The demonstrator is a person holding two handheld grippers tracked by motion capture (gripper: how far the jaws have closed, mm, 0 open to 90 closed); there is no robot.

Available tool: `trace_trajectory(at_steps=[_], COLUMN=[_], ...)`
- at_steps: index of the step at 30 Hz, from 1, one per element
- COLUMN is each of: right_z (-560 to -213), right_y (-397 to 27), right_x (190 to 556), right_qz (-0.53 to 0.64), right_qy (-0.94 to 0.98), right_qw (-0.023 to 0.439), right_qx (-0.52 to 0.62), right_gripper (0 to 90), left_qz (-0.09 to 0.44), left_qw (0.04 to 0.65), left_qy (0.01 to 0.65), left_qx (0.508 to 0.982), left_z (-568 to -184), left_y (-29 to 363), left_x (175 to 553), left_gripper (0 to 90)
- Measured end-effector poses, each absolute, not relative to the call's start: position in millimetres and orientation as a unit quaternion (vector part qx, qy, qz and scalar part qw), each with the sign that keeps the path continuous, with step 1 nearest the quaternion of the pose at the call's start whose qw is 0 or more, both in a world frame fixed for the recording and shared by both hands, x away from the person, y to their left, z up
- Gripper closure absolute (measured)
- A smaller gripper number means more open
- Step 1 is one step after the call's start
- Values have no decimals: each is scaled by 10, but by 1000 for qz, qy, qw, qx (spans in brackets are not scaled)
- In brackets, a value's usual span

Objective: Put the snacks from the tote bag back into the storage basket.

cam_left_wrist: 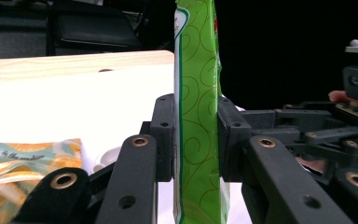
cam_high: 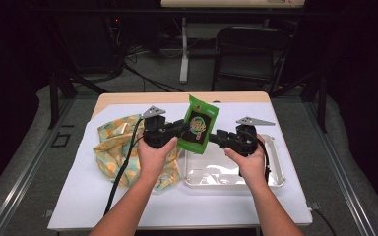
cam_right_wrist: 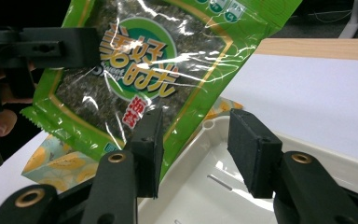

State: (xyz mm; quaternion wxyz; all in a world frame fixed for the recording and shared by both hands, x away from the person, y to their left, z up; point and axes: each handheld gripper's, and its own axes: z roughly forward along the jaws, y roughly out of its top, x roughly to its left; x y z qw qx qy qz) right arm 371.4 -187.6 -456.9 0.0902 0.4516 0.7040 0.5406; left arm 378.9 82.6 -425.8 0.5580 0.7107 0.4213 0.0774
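A green snack packet [cam_high: 199, 125] with a dark window and a round logo is held upright above the table. My left gripper [cam_high: 183, 129] is shut on its left edge; in the left gripper view both pads press flat against the packet [cam_left_wrist: 198, 116]. My right gripper [cam_high: 215, 136] is at the packet's lower right and stands open. In the right gripper view the packet [cam_right_wrist: 158, 70] hangs tilted just beyond the jaws, its lower edge reaching behind the left pad [cam_right_wrist: 148, 149], while the right pad is free.
A clear plastic tray [cam_high: 275, 167] lies on the white mat under the right gripper, its rim [cam_right_wrist: 214, 123] just below the jaws. A yellow and teal patterned bag [cam_high: 113, 142] lies crumpled at the left. The wooden table edge [cam_high: 177, 97] runs along the back.
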Motion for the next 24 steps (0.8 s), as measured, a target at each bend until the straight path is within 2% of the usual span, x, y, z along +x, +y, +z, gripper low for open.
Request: trace_trajectory(at_steps=[7, 14, 24], right_z=[-4690, -4766, -4781], right_y=[-1949, -1987, -1986], right_x=[3789, 3839, 3816], right_qz=[541, 561, 554], right_qy=[690, 673, 666], right_qw=[76, 30, 34], right_qx=[474, 482, 498], right_gripper=[534, 535, 679], left_qz=[72, 66, 68], left_qw=[560, 560, 551], left_qy=[417, 407, 410], left_qx=[713, 719, 724], left_z=[-4308, -4369, -4416], left_y=[767, 681, 644], left_x=[3807, 3811, 3817], left_gripper=[729, 729, 728])
